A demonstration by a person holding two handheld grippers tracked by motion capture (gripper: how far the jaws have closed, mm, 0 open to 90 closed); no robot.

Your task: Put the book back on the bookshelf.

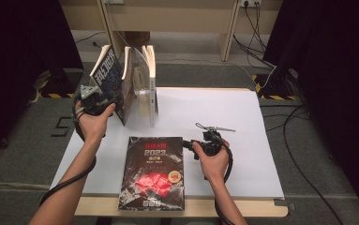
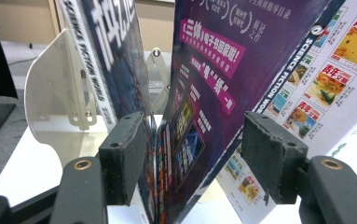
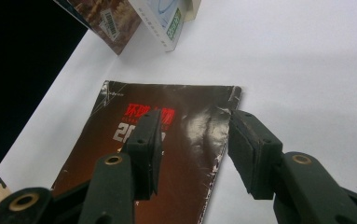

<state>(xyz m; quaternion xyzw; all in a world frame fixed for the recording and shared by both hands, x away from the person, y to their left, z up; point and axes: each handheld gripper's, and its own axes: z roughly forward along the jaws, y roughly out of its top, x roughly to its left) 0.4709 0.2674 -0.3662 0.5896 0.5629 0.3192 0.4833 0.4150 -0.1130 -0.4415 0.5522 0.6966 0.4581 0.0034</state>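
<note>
On the white table sheet, the leaning purple magazine at ten o'clock sits loosely between the left gripper's parted jaws and may topple, while the right gripper, jaws wide, straddles the dark book's three-o'clock edge.

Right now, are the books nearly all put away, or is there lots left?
Nearly done. Several books already stand in a row. The left gripper is open around a purple magazine leaning at the row's end. One dark book lies flat on the table; the right gripper, open, hovers at its edge.
</note>
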